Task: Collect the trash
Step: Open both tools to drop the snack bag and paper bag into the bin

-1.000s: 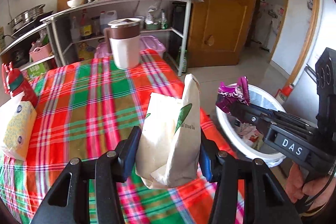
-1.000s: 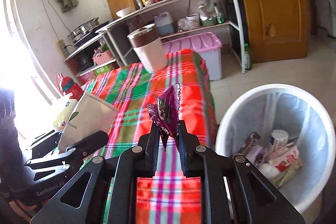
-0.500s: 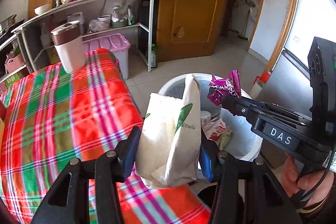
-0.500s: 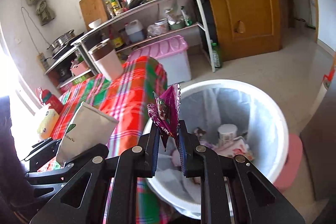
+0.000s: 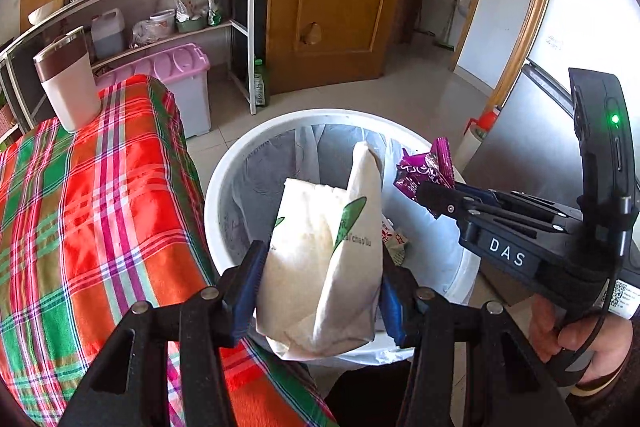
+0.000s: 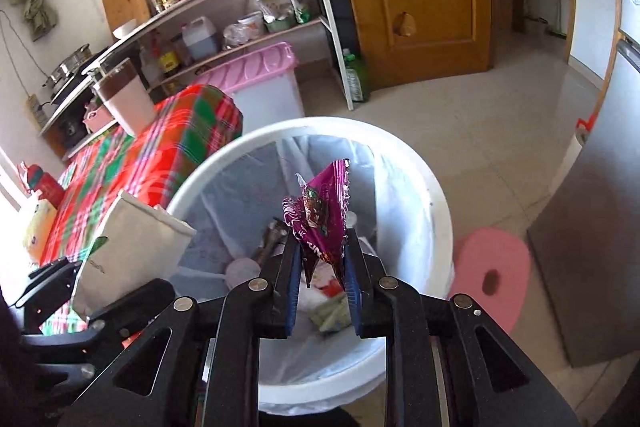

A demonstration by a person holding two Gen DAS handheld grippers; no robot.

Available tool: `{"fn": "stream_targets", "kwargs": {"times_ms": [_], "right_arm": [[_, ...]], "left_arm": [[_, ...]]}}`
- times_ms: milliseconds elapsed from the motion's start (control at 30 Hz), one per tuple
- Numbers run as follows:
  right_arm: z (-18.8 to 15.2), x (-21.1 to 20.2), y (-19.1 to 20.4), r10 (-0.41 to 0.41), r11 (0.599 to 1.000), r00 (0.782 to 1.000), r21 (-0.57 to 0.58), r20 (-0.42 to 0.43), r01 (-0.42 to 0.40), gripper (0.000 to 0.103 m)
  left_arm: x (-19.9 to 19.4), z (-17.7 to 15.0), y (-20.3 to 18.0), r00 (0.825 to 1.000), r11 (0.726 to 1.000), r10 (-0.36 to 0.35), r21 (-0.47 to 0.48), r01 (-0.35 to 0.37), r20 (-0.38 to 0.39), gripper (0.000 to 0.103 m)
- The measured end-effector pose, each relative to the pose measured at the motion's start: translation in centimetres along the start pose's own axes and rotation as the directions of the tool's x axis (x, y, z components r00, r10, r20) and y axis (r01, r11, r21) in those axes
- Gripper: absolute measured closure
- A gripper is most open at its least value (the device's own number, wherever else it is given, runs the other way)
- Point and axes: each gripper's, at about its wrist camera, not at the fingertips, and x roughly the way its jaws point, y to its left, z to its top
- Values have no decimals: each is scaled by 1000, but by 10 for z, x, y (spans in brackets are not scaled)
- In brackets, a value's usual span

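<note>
A white paper bag [image 5: 320, 267] and a purple wrapper [image 6: 322, 223] are pinched by the left gripper [image 5: 320, 291] and right gripper [image 6: 322, 279] fingers above a white bin [image 6: 416, 179].

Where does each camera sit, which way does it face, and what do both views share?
Left wrist: on the left gripper, looking along its fingers at the paper bag over the bin; the right gripper and the hand holding it show.
Right wrist: on the right gripper, looking down at the purple wrapper over the bin; the left gripper shows.
Shared: bin, bag, wrapper, table.

Bin [image 5: 240, 163] stands on floor [image 5: 420, 95] right of table [image 5: 80, 207].
</note>
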Motion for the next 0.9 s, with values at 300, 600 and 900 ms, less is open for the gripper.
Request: {"fn": "stream_targets", "kwargs": {"times_ms": [300,600,900], "right_arm": [[-1,13,-12,-19,1000,999,-13,-31,19,60],[-2,0,-4,-33,999,999,-18,3,33,54],[-28,-43,20,-3,1000,995,-8,103,4,54]], "left_arm": [[10,2,0,1000,1000,15,-8,-15,-24,41],[-5,-2,5,1000,1000,18,-17,-17,6,35],[-37,-22,9,994,997,71,-31,-68,82,34]]}}
